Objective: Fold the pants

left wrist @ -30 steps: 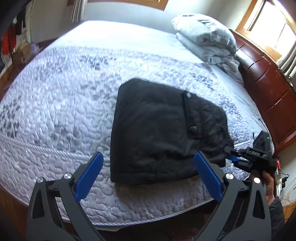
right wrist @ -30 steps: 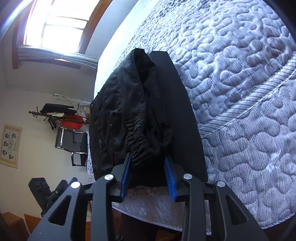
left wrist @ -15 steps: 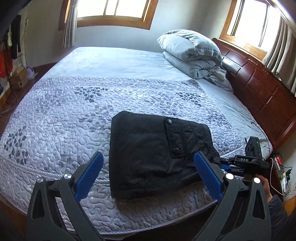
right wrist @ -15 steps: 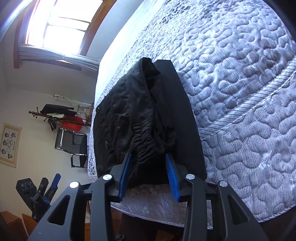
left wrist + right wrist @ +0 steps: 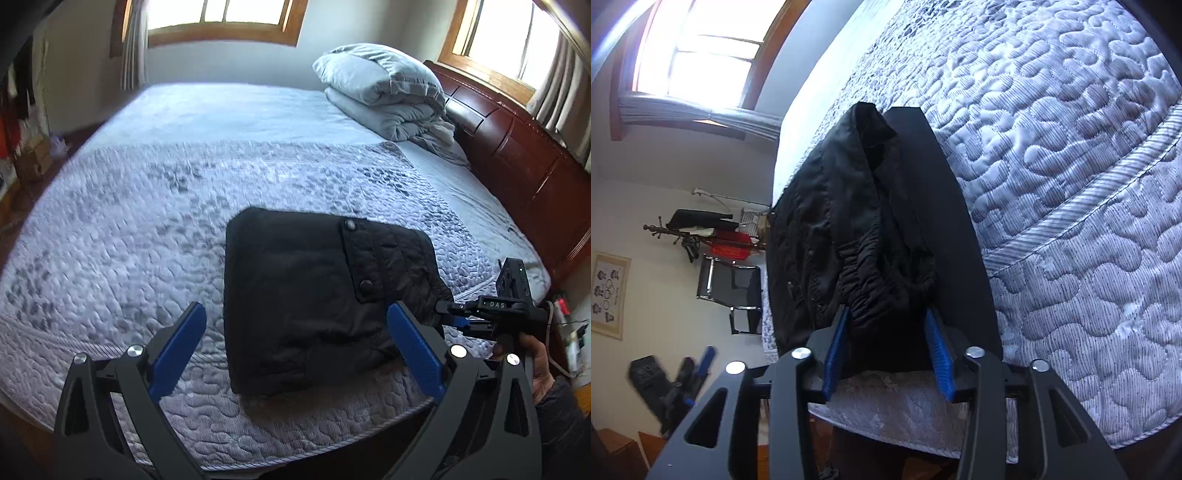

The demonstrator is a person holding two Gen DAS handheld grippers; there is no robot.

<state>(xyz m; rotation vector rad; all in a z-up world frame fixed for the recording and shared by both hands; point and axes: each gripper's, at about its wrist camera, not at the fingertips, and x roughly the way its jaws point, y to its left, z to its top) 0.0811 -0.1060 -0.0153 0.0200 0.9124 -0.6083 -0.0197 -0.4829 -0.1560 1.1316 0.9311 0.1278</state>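
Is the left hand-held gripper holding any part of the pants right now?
No. In the left wrist view the left hand-held gripper stands wide open above the folded black pants, its blue pads clear of the fabric.

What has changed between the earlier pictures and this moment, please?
The left gripper has lifted away from the folded black pants, so more of the bed and room shows. The right gripper's jaws are opening, loosening on the gathered waistband between them. The pants lie folded as before; the left jaws remain wide and empty.
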